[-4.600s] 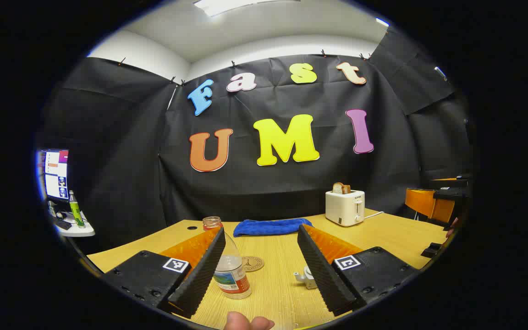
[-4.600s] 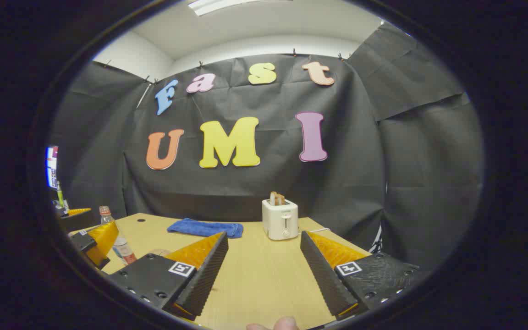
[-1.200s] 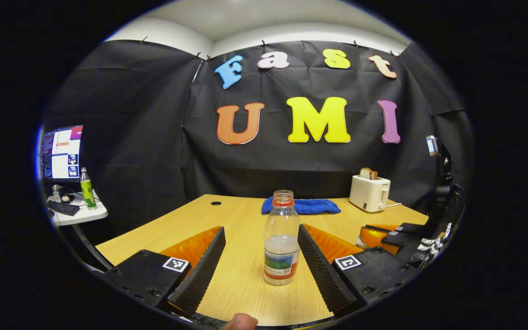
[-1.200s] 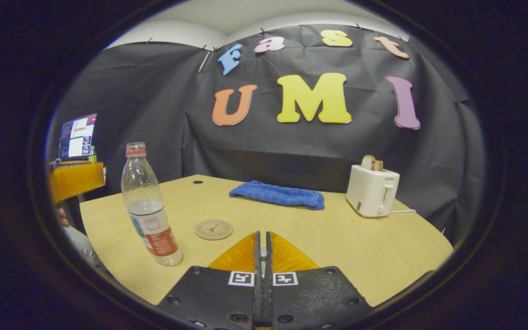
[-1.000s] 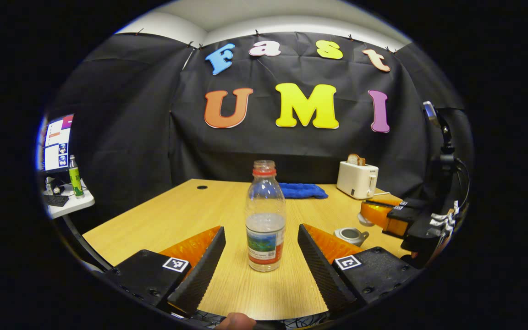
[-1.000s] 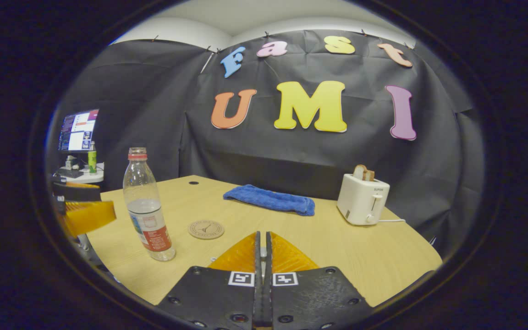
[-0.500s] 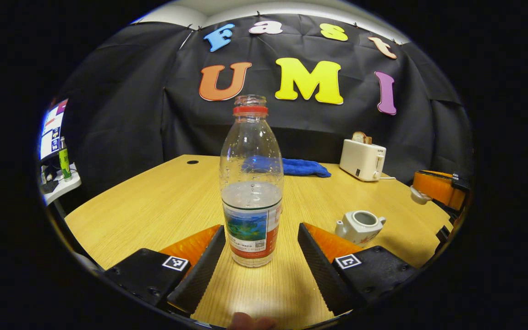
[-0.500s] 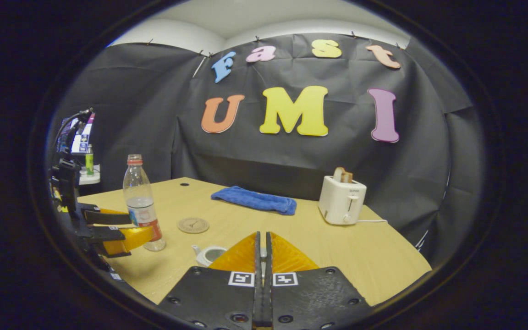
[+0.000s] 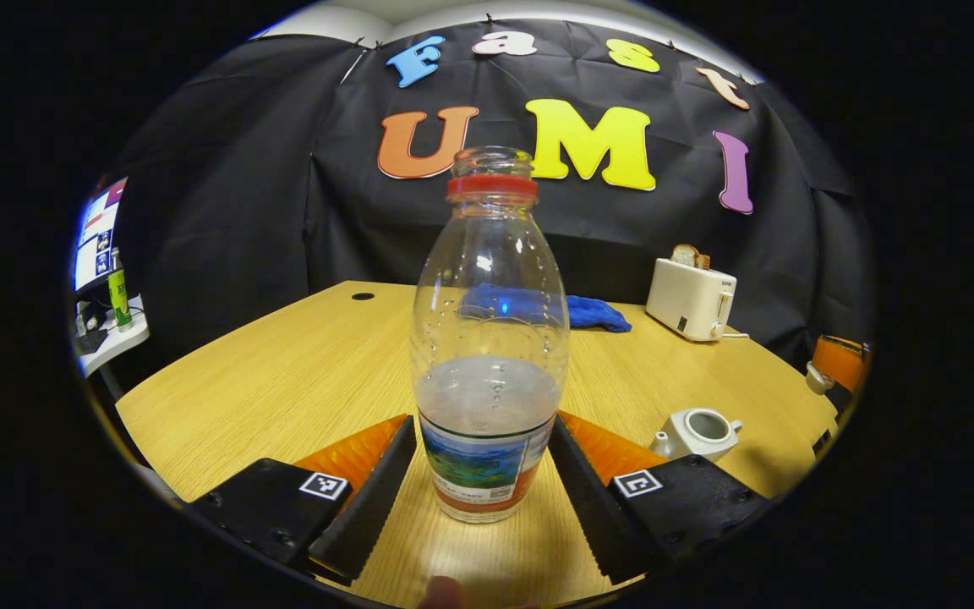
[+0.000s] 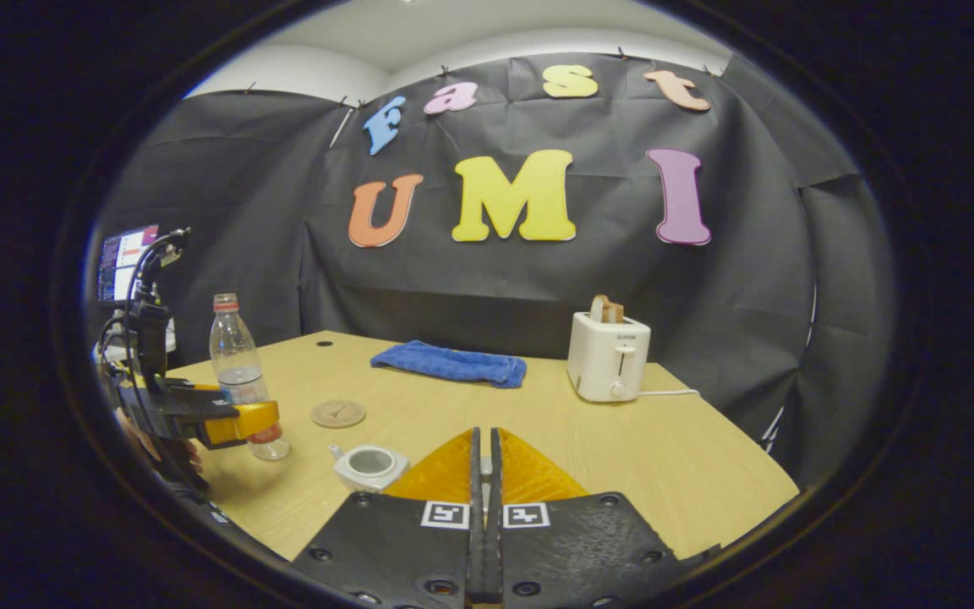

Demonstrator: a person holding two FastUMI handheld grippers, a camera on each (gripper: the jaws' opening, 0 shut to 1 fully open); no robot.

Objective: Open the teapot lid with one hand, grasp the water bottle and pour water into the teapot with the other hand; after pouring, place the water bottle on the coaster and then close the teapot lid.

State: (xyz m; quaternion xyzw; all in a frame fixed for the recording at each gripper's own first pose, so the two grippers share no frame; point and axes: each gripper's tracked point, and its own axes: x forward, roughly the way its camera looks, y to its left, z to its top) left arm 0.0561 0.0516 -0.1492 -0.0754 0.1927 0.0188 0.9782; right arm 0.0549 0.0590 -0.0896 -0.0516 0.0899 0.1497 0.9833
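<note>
Bottle [image 9: 487,338] stands upright near the worktop's [image 9: 284,381] near edge, uncapped and partly filled, between the jaws of my left gripper [image 9: 483,474]. Those jaws are spread about as wide as the bottle; the right finger looks to be touching its base and the left one sits just beside it, so I cannot tell whether both press on it. In the right gripper view the left gripper [image 10: 233,423] reaches in from the worktop's left edge, level with the lower part of the bottle [image 10: 242,372].

Toward the far edge I see a toaster [image 10: 605,355] with bread in it and a blue cloth [image 10: 449,364] lying flat, well apart from each other.

Teapot [image 10: 369,465] sits lidless near the near edge, to the right of the bottle. In the left gripper view the teapot [image 9: 698,431] is open-topped.

Coaster [image 10: 338,414] lies bare just behind the teapot and bottle.

My right gripper [image 10: 484,474] has its jaws closed together with the lid's knob [image 10: 484,467] between them; in the left gripper view it [image 9: 834,368] is at the worktop's right edge, with the lid [image 9: 817,379].
</note>
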